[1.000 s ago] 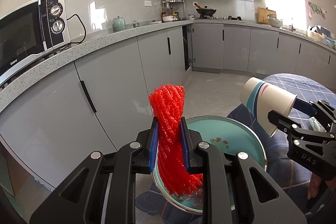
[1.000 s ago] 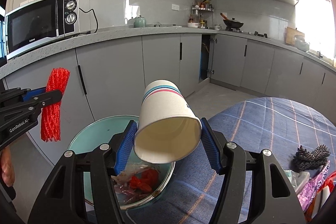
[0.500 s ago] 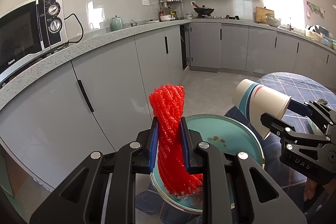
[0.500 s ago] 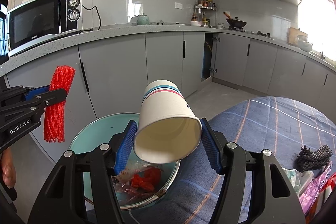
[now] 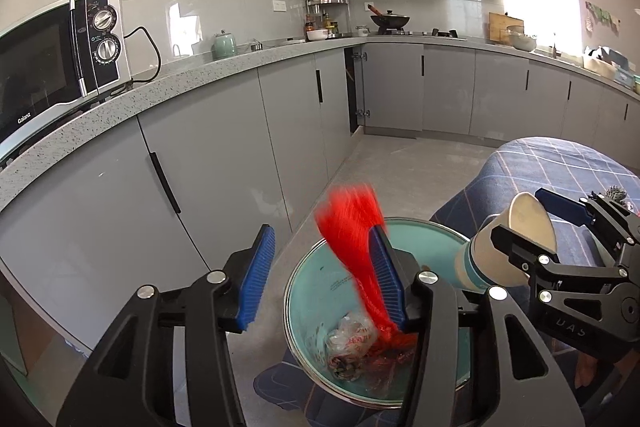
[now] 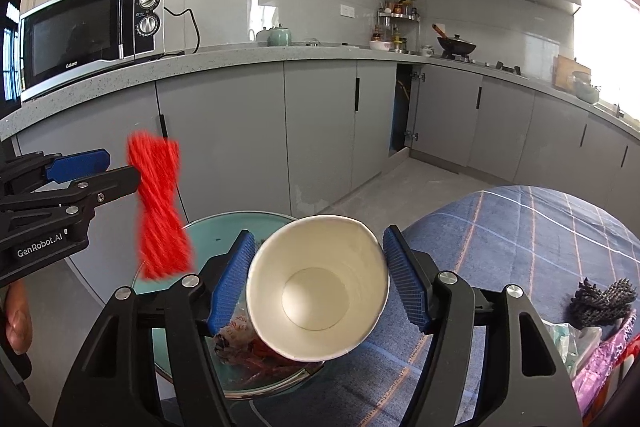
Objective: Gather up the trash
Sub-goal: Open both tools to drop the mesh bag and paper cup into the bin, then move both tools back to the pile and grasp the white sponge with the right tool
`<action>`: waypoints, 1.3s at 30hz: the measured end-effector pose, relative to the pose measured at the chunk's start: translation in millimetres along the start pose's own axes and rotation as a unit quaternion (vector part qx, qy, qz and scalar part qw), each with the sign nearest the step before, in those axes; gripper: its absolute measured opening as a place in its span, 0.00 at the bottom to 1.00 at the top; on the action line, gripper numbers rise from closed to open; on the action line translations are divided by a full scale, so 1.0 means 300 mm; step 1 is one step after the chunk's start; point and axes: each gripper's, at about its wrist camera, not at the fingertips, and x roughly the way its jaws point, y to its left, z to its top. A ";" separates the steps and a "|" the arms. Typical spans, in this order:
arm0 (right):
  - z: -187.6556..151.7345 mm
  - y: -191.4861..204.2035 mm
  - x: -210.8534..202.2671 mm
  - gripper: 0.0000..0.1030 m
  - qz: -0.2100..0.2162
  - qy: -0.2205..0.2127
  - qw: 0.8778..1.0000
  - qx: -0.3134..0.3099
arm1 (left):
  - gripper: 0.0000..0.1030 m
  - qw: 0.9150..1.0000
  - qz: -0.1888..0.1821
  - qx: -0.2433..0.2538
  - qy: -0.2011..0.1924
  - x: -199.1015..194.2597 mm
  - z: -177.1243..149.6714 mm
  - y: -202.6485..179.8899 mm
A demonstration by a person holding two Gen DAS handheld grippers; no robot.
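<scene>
A red foam net (image 5: 352, 227), blurred, is dropping past the right pad of my left gripper (image 5: 322, 233), whose jaws are opening and no longer pinch it. Below stands the teal bin (image 5: 320, 287) holding crumpled wrappers (image 5: 352, 343). From the right wrist, the red net (image 6: 160, 203) hangs in the air over the bin (image 6: 200, 231), just off my left gripper (image 6: 116, 169). My right gripper (image 6: 319, 235) is opening too. The paper cup (image 6: 316, 291) sits loosely between its pads, tipped base-down toward the bin. From the left, that cup (image 5: 476, 267) slants toward the bin's rim.
A table with a blue checked cloth (image 6: 520, 227) lies to the right, with a black net (image 6: 604, 299) and more wrappers (image 6: 580, 339) on it. Grey cabinets (image 6: 320, 131) and a counter with a microwave (image 6: 92, 31) stand behind the bin. A hand (image 6: 16, 315) shows at the left edge.
My left jaws have spread and the red net has slipped out, falling toward the bin. The cup has swung from base-up to base-down as the right jaws widened.
</scene>
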 end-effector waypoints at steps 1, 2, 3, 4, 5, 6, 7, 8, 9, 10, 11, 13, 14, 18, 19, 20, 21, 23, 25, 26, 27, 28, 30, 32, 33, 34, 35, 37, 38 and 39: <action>0.000 -0.005 -0.003 0.69 0.000 -0.002 1.000 0.004 | 0.62 1.000 0.004 -0.003 -0.003 -0.002 0.001 0.003; 0.000 -0.012 -0.005 0.72 0.002 -0.005 1.000 0.008 | 0.65 1.000 0.005 -0.005 -0.005 -0.004 0.001 0.005; 0.001 -0.018 -0.009 0.74 0.002 -0.009 1.000 0.013 | 0.65 1.000 0.005 -0.006 -0.006 -0.006 0.001 0.005; 0.005 -0.018 -0.008 0.74 0.002 -0.009 1.000 0.014 | 0.65 1.000 0.004 -0.007 -0.006 -0.007 0.002 0.005; 0.007 -0.019 -0.009 0.74 0.001 -0.010 1.000 0.014 | 0.65 1.000 0.005 -0.007 -0.006 -0.008 0.003 0.005; 0.007 -0.020 -0.010 0.74 0.001 -0.010 1.000 0.014 | 0.65 1.000 0.005 -0.008 -0.007 -0.009 0.003 0.005; 0.007 -0.021 -0.012 0.74 0.001 -0.010 1.000 0.015 | 0.65 1.000 0.004 -0.008 -0.007 -0.009 0.003 0.005; 0.007 -0.022 -0.015 0.74 0.001 -0.010 1.000 0.014 | 0.66 1.000 0.003 -0.008 -0.007 -0.009 0.002 0.004; 0.007 -0.021 -0.018 0.74 0.001 -0.011 1.000 0.014 | 0.66 1.000 0.003 -0.008 -0.007 -0.010 0.002 0.003; 0.007 -0.021 -0.022 0.74 0.002 -0.011 1.000 0.013 | 0.66 1.000 0.003 -0.008 -0.007 -0.010 0.002 0.002; 0.007 -0.021 -0.026 0.74 0.001 -0.011 1.000 0.013 | 0.66 1.000 0.002 -0.007 -0.007 -0.011 0.001 0.000; 0.005 -0.027 -0.034 0.74 0.000 -0.010 1.000 0.014 | 0.67 1.000 0.001 -0.005 -0.008 -0.012 0.001 -0.006; 0.002 -0.032 -0.040 0.74 -0.002 -0.010 1.000 0.014 | 0.67 1.000 0.000 -0.005 -0.007 -0.013 0.000 -0.008; -0.001 -0.045 -0.064 0.74 -0.021 -0.003 1.000 0.014 | 0.70 1.000 -0.004 -0.004 -0.009 -0.020 0.000 -0.020; -0.003 -0.050 -0.072 0.74 -0.025 -0.002 1.000 0.016 | 0.70 1.000 -0.007 -0.002 -0.009 -0.023 0.000 -0.028; -0.005 -0.060 -0.086 0.74 -0.031 0.000 0.999 0.018 | 0.70 1.000 -0.009 -0.001 -0.009 -0.026 -0.002 -0.035; -0.007 -0.071 -0.102 0.74 -0.036 0.001 0.999 0.019 | 0.70 1.000 -0.011 0.000 -0.009 -0.028 -0.002 -0.040; -0.011 -0.093 -0.131 0.74 -0.050 0.003 0.999 0.022 | 0.70 1.000 -0.017 0.004 -0.010 -0.036 -0.004 -0.063; -0.016 -0.119 -0.162 0.74 -0.061 0.004 0.998 0.026 | 0.70 1.000 -0.024 0.010 -0.010 -0.042 -0.007 -0.091; -0.020 -0.136 -0.182 0.74 -0.068 0.006 0.997 0.028 | 0.70 0.999 -0.029 0.013 -0.009 -0.044 -0.010 -0.105; -0.026 -0.155 -0.205 0.74 -0.075 0.006 0.997 0.029 | 0.70 0.999 -0.035 0.019 -0.008 -0.046 -0.014 -0.131; -0.031 -0.170 -0.223 0.74 -0.080 0.006 0.996 0.031 | 0.70 0.999 -0.040 0.023 -0.008 -0.049 -0.016 -0.147; -0.052 -0.216 -0.276 0.75 -0.094 0.009 0.995 0.036 | 0.70 0.998 -0.051 0.030 -0.006 -0.053 -0.021 -0.187; -0.073 -0.252 -0.320 0.76 -0.108 0.010 0.993 0.040 | 0.71 0.997 -0.066 0.039 -0.005 -0.059 -0.027 -0.242; -0.089 -0.279 -0.353 0.77 -0.119 0.011 0.992 0.043 | 0.71 0.996 -0.073 0.044 -0.005 -0.063 -0.030 -0.268; -0.101 -0.297 -0.375 0.77 -0.128 0.012 0.991 0.045 | 0.71 0.996 -0.079 0.047 -0.006 -0.068 -0.031 -0.290; -0.116 -0.319 -0.401 0.77 -0.137 0.013 0.989 0.050 | 0.71 0.995 -0.085 0.051 -0.006 -0.074 -0.036 -0.314; -0.148 -0.362 -0.450 0.78 -0.154 0.015 0.986 0.059 | 0.71 0.993 -0.100 0.060 -0.006 -0.082 -0.041 -0.365; -0.165 -0.383 -0.471 0.78 -0.164 0.017 0.984 0.062 | 0.71 0.992 -0.105 0.063 -0.006 -0.085 -0.043 -0.384; -0.183 -0.403 -0.491 0.78 -0.173 0.020 0.983 0.066 | 0.71 0.992 -0.111 0.065 -0.006 -0.087 -0.047 -0.404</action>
